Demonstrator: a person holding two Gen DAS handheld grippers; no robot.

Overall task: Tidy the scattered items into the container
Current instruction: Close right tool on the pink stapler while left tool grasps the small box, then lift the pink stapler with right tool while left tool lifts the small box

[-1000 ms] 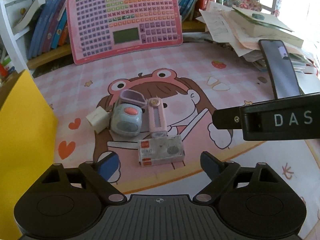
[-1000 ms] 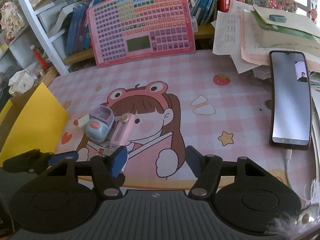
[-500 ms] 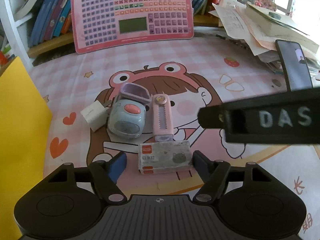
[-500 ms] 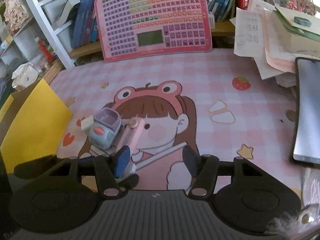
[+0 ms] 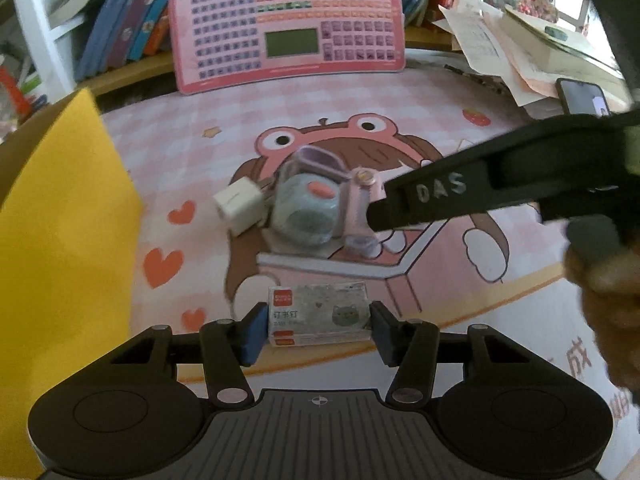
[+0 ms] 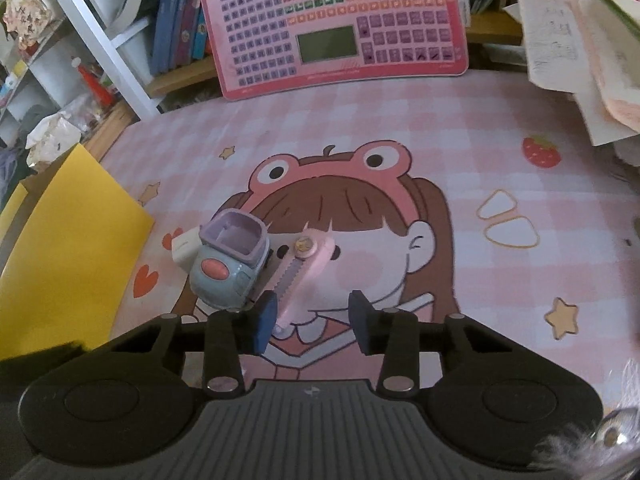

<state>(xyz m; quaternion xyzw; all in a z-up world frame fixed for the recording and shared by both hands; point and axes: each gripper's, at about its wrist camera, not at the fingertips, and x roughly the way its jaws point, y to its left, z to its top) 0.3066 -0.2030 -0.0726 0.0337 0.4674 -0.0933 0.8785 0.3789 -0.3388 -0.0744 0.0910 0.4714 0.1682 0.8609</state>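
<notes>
My left gripper (image 5: 318, 326) brackets the staple box (image 5: 318, 314) at 6 o'clock, pads touching its ends, not visibly squeezing. It looks light, stiff cardboard; grip the short ends. My right gripper (image 6: 313, 322) gapes empty around the pink cutter (image 6: 298, 280).

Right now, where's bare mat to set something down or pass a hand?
Free: the checked strip between the pink keyboard toy and the frog hat print, and the stretch right of the girl print toward the strawberry. Crowded: white cube, blue gadget, pink cutter and staple box cluster by the yellow container; paper pile far right.
</notes>
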